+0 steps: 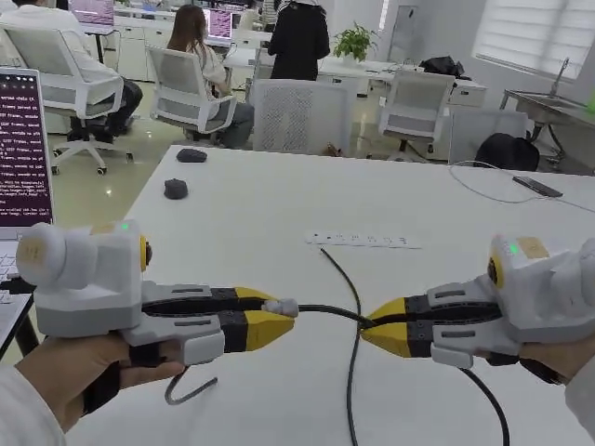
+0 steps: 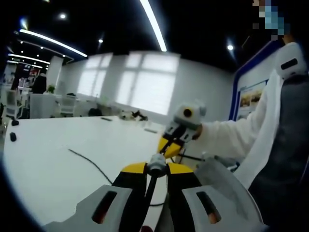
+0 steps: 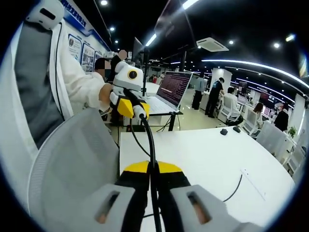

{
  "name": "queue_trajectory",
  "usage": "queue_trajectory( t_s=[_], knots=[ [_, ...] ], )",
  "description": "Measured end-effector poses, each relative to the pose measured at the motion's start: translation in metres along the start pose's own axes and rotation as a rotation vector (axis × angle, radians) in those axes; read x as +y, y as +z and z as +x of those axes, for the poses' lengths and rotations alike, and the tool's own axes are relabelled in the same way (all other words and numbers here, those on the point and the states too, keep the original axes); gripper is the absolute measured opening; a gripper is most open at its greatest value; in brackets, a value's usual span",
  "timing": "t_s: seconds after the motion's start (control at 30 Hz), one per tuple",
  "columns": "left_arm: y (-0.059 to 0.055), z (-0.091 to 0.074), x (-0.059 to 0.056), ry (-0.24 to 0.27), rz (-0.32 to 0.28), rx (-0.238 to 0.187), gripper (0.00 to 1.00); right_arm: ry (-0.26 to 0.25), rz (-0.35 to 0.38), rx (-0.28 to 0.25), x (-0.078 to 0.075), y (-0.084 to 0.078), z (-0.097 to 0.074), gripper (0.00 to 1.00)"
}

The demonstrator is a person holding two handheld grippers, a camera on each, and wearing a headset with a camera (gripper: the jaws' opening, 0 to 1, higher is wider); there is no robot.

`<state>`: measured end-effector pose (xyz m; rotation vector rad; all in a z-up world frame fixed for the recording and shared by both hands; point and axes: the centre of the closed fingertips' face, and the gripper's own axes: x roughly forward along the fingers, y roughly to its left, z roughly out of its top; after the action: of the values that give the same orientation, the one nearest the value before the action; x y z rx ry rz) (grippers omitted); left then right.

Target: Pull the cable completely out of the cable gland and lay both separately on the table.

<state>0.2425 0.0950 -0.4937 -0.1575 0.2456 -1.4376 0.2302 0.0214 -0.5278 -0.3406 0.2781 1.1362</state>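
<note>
Standing beside the white table point(image 1: 232, 232), I see a person who holds both tongs a little above the table top, with their tips pointing toward each other. The left gripper point(image 1: 275, 314) is clenched on the cable gland point(image 1: 286, 306), a small light grey piece that sticks out from between the yellow jaw tips. In the left gripper view the gland point(image 2: 157, 163) sits right at the tips of the left gripper point(image 2: 155, 170), and the right gripper point(image 2: 167, 145) is seen close in front of it.

The right gripper point(image 1: 368, 325) is closed tightly on the black cable point(image 1: 327, 312), near the gland but not touching it. A short curved piece of the cable goes from the mouth of the gland to these jaws, so the cable is inside the gland and not pulled out. Behind the right gripper the cable hangs down toward the near edge of the table. Another part of the black line lies on the table and runs away to a white power strip point(image 1: 363, 241).

In the right gripper view the cable point(image 3: 150, 140) rises from between the jaws of the right gripper point(image 3: 153, 168) up to the gland point(image 3: 140, 115) in the left gripper point(image 3: 136, 111). A laptop point(image 1: 23, 149) stands at the left edge of the table.
</note>
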Motion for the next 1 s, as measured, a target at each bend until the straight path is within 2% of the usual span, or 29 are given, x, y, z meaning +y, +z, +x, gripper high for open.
queue_trajectory(
  t_s=[0.2, 0.37, 0.7, 0.8, 0.93, 1.0],
  knots=[
    [0.002, -0.003, 0.002, 0.006, -0.003, -0.008, 0.16, -0.036, 0.044, 0.029, -0.006, -0.021, -0.011, 0.03],
    [0.003, -0.004, 0.002, 0.005, -0.005, -0.011, 0.16, -0.058, 0.073, 0.042, -0.008, -0.032, -0.015, 0.03],
    [0.002, -0.004, -0.001, -0.001, -0.003, -0.003, 0.16, -0.071, 0.105, 0.059, -0.007, -0.037, -0.014, 0.04],
    [0.002, -0.004, -0.001, 0.001, -0.005, 0.005, 0.16, -0.062, 0.128, 0.080, -0.005, -0.038, -0.014, 0.05],
    [0.004, -0.003, -0.002, -0.003, 0.000, 0.004, 0.16, -0.081, 0.098, 0.125, -0.008, -0.037, -0.013, 0.08],
    [0.005, -0.002, -0.002, -0.003, 0.000, 0.000, 0.16, -0.086, 0.083, 0.124, -0.009, -0.033, -0.013, 0.12]
  ],
)
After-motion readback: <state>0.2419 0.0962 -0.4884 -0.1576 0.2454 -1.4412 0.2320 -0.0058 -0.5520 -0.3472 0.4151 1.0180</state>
